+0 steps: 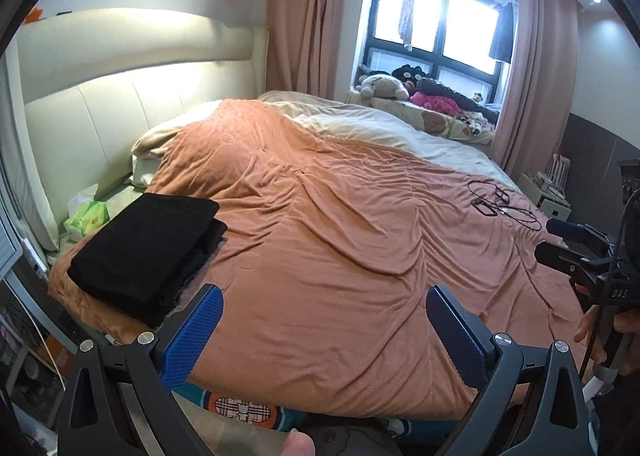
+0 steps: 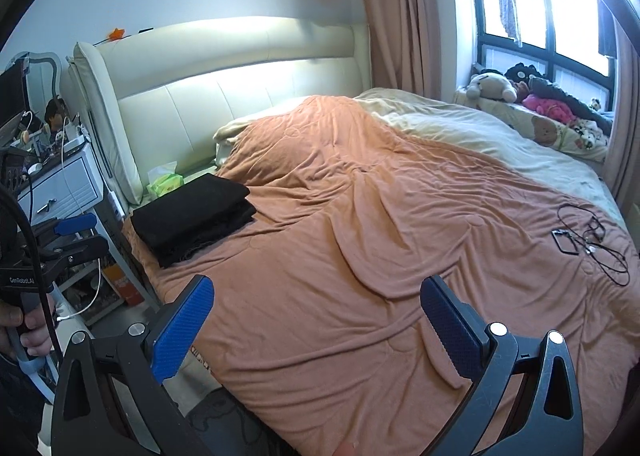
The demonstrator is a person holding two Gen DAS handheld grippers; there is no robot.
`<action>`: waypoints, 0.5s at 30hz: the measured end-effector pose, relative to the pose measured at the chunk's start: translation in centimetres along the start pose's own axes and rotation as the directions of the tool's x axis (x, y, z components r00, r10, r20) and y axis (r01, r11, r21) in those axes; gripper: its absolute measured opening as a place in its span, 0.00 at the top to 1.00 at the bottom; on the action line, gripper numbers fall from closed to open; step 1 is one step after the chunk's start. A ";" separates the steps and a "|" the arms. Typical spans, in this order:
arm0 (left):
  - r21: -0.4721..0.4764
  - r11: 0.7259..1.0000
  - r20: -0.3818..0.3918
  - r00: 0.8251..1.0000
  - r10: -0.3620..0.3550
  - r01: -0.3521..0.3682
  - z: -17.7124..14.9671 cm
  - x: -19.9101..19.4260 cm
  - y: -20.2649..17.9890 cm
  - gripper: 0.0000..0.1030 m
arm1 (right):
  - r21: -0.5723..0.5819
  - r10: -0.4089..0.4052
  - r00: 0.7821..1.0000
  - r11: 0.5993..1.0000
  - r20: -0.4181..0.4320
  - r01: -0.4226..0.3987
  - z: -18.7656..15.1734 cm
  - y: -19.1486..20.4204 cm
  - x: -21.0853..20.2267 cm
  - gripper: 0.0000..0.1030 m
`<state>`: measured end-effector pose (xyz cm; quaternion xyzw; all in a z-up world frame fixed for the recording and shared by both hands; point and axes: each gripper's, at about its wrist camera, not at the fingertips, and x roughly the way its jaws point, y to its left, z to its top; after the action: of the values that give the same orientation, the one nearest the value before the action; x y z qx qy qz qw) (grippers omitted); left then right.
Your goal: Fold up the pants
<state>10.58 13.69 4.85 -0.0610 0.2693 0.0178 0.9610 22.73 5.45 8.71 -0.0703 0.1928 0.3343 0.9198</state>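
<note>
The pants (image 1: 146, 254) lie folded in a black, squarish stack at the bed's left edge, near the headboard (image 1: 132, 96), on the orange quilt (image 1: 340, 248). The stack's near corner reaches close to the quilt's border; a tissue pack (image 1: 86, 218) sits just beyond it toward the headboard. The left gripper (image 1: 322, 330) hangs over the foot of the bed with its jaws spread wide and nothing between them; its left finger is just beside the stack's near corner but apart from it. The right gripper (image 2: 318, 322) is likewise wide open and empty, over the quilt's near part. The middle of the quilt is a broad, wrinkled stretch with nothing on it. Toward the right edge lie a phone (image 2: 565, 242) and tangled cables (image 2: 600, 244), well apart from the pants. A nightstand (image 2: 60, 184) crowds the bed's left side, and each gripper shows at the margin of the other's view, held by a hand (image 2: 24, 330).
</note>
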 end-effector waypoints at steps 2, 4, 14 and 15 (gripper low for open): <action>0.011 1.000 0.010 1.000 -0.007 0.007 -0.4 -1.0 -0.9 0.01 | 0.007 -0.005 1.000 1.000 0.008 0.005 -0.5 0.1 -1.5 0.00; 0.019 1.000 0.030 0.999 -0.016 0.015 -0.8 -2.2 -1.7 0.01 | 0.012 -0.013 1.000 1.000 0.014 0.013 -1.0 0.2 -2.9 0.00; 0.065 0.997 0.074 0.996 -0.054 0.050 -3.0 -6.5 -4.5 0.01 | 0.020 -0.074 0.996 0.997 0.051 0.073 -4.2 1.2 -9.4 0.00; 0.068 0.996 0.077 0.995 -0.063 0.058 -3.2 -7.0 -4.9 0.01 | 0.026 -0.075 0.995 0.997 0.059 0.074 -4.5 1.3 -9.9 0.00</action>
<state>3.31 8.40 6.30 -0.0368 0.2297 -0.0179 0.9724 13.52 -0.55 8.59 -0.0562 0.1664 0.2995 0.9378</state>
